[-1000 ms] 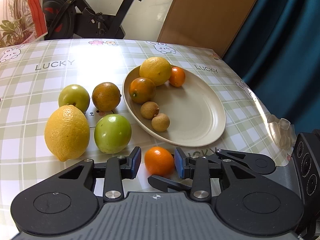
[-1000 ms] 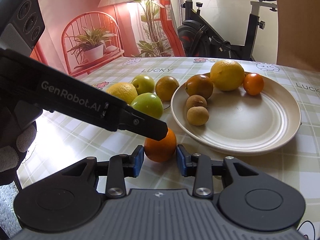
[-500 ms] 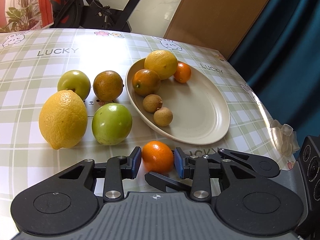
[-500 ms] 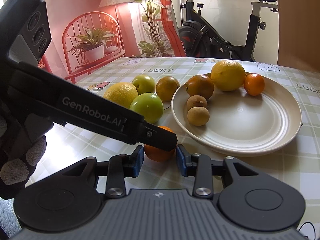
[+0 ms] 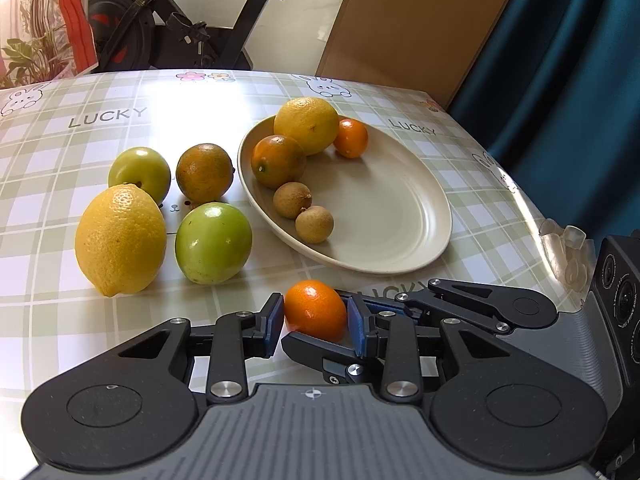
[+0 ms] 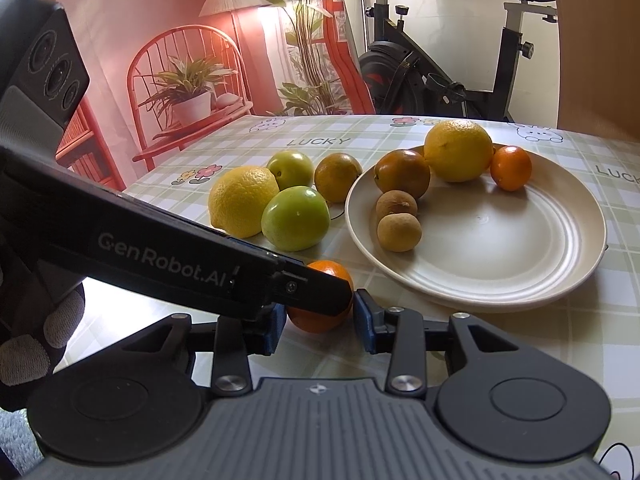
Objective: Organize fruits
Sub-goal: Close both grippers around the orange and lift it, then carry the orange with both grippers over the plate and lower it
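Note:
A small orange kumquat (image 5: 315, 310) lies on the checked tablecloth in front of a cream oval plate (image 5: 400, 216). My left gripper (image 5: 316, 322) has its blue pads touching both sides of it. My right gripper (image 6: 320, 320) reaches around the same kumquat (image 6: 326, 270) from the other side, its pads slightly apart from it. The left gripper's finger (image 6: 192, 268) crosses the right wrist view and hides part of the fruit. The plate (image 6: 520, 248) holds a lemon, a dark orange, a kumquat and two brown longans.
Left of the plate on the cloth lie a large lemon (image 5: 120, 240), two green apples (image 5: 214, 248) (image 5: 140, 172) and a dark orange (image 5: 204, 172). The table's right edge (image 5: 532, 208) drops off near a blue curtain. An exercise bike stands behind the table.
The left gripper has closed its pads onto the kumquat. The left finger has slid further across the right wrist view. The right gripper has stayed in place.

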`<state>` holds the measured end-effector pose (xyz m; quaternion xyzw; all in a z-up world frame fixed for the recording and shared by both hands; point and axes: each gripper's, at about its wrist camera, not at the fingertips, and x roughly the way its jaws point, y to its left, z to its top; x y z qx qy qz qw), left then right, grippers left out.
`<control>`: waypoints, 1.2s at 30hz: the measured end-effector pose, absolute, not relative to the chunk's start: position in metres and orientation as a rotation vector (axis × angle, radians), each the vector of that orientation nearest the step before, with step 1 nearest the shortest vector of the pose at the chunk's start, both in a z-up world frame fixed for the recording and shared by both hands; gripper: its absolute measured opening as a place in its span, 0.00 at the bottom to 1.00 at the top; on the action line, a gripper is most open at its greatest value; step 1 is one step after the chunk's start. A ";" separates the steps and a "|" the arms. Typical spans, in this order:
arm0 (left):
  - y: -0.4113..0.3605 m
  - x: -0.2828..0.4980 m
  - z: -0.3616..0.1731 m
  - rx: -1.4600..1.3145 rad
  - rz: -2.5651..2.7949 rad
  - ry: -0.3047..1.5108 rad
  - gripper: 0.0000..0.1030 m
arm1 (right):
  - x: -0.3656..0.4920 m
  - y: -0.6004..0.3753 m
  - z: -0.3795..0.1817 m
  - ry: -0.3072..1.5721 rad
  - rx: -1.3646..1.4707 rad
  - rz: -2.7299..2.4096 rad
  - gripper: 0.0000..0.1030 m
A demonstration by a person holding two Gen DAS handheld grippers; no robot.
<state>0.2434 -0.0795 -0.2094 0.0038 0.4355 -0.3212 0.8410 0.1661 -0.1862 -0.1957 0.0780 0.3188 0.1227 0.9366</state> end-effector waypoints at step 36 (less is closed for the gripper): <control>-0.155 0.279 -0.106 0.038 -0.724 0.713 0.36 | 0.195 -0.250 -0.085 0.414 0.152 0.144 0.37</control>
